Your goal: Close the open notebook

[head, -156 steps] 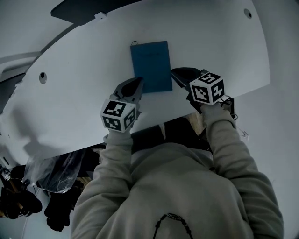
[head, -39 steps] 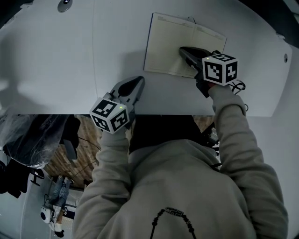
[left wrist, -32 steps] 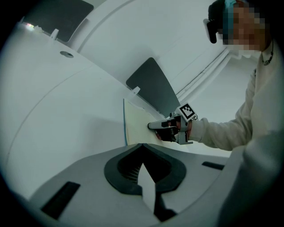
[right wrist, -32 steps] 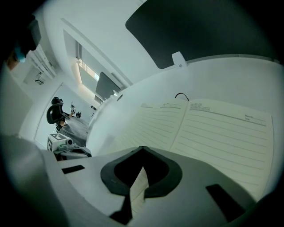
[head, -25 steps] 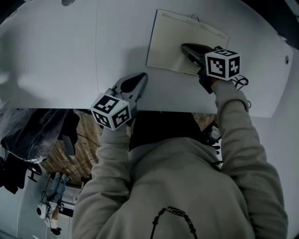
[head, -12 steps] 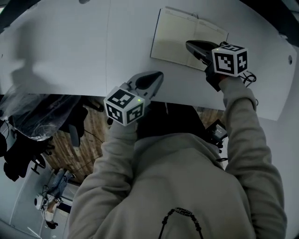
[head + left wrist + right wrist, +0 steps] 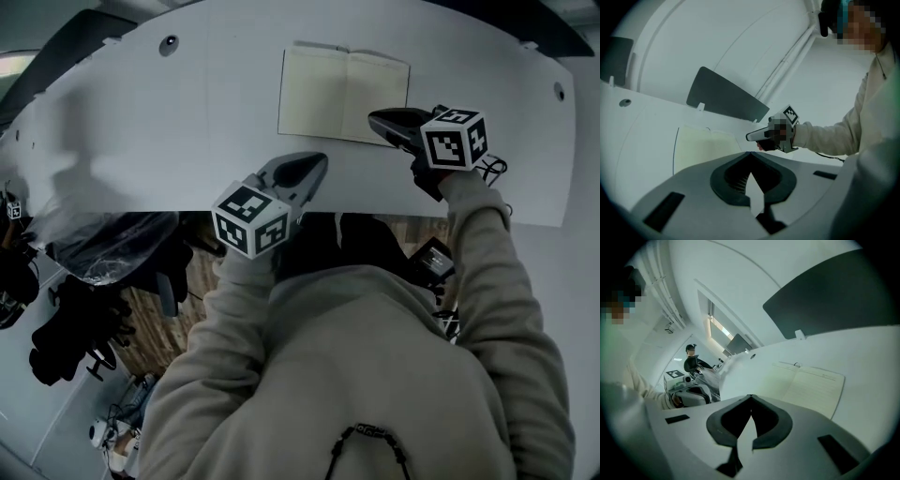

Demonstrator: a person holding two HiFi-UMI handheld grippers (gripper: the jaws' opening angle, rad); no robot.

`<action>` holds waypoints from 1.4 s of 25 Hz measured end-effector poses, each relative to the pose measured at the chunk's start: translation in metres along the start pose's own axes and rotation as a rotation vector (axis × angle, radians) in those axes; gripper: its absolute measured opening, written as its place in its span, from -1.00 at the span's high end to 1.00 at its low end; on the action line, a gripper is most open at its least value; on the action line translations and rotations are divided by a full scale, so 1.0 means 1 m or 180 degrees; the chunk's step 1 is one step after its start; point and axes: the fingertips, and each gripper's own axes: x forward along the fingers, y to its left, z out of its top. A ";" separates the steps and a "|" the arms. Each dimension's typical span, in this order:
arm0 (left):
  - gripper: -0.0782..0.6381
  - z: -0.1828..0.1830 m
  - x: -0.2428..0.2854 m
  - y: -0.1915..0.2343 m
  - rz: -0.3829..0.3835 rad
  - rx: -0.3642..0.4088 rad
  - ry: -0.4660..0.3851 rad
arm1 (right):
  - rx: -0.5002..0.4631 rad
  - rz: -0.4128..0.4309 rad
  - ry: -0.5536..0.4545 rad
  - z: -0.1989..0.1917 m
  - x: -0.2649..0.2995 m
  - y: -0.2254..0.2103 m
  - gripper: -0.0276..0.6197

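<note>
The notebook lies open and flat on the white table, cream pages up, its spine running away from me. My right gripper hangs above the near right corner of the right page, jaws shut, nothing between them. My left gripper is held over the table's front edge, nearer than the notebook, jaws shut and empty. In the left gripper view the notebook lies ahead to the left, and the right gripper is lifted beyond it. The right gripper view shows both pages of the notebook ahead.
A dark panel stands at the table's far edge. Small round holes sit in the tabletop. Below the front edge at left are chairs and a plastic-covered bundle. Another person is far off.
The notebook, closed with its blue cover up in the oldest frame, now lies open. Over the last second both grippers rose and drew back; the right one left the right page.
</note>
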 end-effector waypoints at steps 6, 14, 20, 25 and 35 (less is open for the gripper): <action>0.79 0.022 0.012 -0.045 -0.0156 0.0351 0.0068 | 0.0103 -0.0255 -0.0377 -0.014 -0.080 -0.003 0.85; 0.79 0.052 0.005 -0.104 -0.0339 0.0612 -0.0191 | 0.0104 -0.0400 -0.0899 -0.019 -0.155 0.030 0.85; 0.79 0.090 -0.010 -0.139 -0.0451 0.1034 -0.0401 | -0.0218 -0.0394 -0.1256 0.009 -0.194 0.083 0.86; 0.79 0.126 -0.022 -0.172 -0.0550 0.1228 -0.0659 | -0.0572 -0.0334 -0.1609 0.034 -0.233 0.127 0.86; 0.79 0.168 -0.051 -0.226 -0.0827 0.1649 -0.1018 | -0.1350 -0.0165 -0.2053 0.056 -0.273 0.210 0.86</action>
